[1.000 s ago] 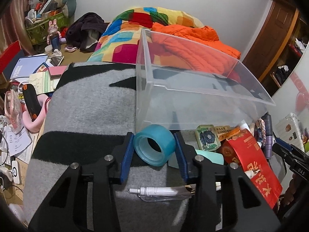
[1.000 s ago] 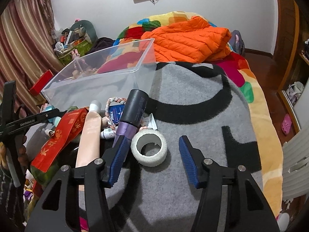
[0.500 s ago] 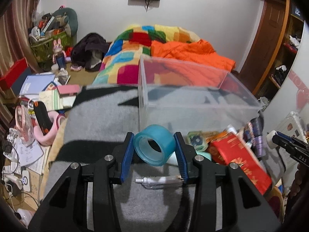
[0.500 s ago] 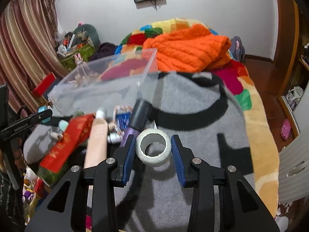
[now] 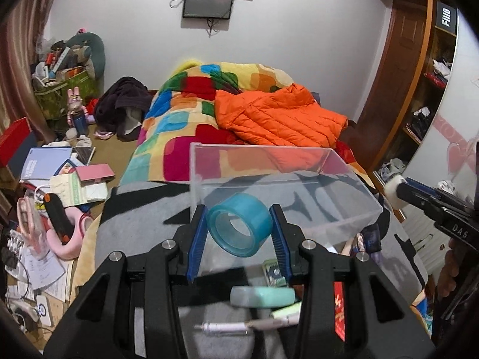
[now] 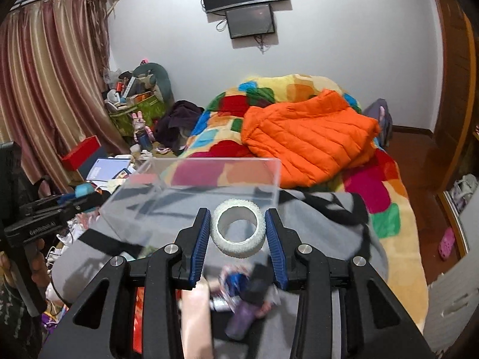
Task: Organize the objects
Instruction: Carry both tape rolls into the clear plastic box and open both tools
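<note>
I'm holding the translucent blue tape roll (image 5: 239, 224) clamped in the left gripper (image 5: 239, 233) and the white textured tape roll (image 6: 238, 227) clamped in the right gripper (image 6: 238, 233), both just short of the clear rectangular plastic bin (image 5: 344, 191), so I'm aiming to clear its near wall before letting go.

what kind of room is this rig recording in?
Almost certainly a lived-in bedroom: a bed with a patchwork quilt and an orange puffer jacket on it, curtains at the window side, a wall-mounted screen, plus clutter on the floor.
</note>
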`<move>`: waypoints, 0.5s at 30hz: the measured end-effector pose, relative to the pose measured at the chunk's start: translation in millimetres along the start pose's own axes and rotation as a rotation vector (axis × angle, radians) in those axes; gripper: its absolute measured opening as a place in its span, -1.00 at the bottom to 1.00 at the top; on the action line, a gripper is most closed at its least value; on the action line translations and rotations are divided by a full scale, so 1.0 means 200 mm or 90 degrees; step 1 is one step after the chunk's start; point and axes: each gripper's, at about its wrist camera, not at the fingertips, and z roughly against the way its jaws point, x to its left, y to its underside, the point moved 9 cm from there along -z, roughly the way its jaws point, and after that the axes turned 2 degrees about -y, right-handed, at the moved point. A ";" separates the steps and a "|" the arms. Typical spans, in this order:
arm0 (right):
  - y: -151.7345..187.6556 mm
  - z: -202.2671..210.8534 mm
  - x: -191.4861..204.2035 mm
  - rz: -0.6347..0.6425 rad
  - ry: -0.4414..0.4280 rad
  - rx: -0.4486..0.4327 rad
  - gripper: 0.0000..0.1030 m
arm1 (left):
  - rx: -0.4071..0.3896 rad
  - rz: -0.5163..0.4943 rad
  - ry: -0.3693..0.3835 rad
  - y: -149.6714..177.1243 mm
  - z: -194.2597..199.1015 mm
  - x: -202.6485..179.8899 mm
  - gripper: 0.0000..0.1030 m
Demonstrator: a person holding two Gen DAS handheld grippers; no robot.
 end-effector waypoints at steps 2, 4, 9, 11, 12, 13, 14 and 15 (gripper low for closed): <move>-0.02 -0.06 0.01 0.005 0.001 0.013 -0.33 | 0.012 -0.016 -0.012 -0.02 -0.06 -0.01 -0.20; -0.02 -0.14 0.02 0.005 -0.006 0.032 -0.33 | 0.028 -0.026 -0.013 -0.02 -0.12 -0.03 -0.20; -0.02 -0.31 -0.01 -0.009 -0.002 0.079 -0.33 | 0.082 -0.030 -0.009 -0.01 -0.28 -0.01 -0.20; -0.01 -0.36 -0.02 -0.012 -0.002 0.096 -0.33 | 0.098 -0.030 -0.011 0.00 -0.34 0.00 -0.20; -0.01 -0.38 -0.02 -0.011 -0.002 0.101 -0.33 | 0.105 -0.033 -0.012 0.01 -0.36 0.00 -0.20; 0.00 -0.40 -0.02 -0.008 0.000 0.110 -0.33 | 0.110 -0.036 -0.013 0.01 -0.37 -0.01 -0.20; 0.01 -0.43 -0.01 -0.003 0.002 0.118 -0.33 | 0.113 -0.039 -0.014 0.01 -0.39 -0.01 -0.20; 0.02 -0.45 -0.01 0.002 0.005 0.124 -0.33 | 0.116 -0.043 -0.013 0.02 -0.40 -0.02 -0.20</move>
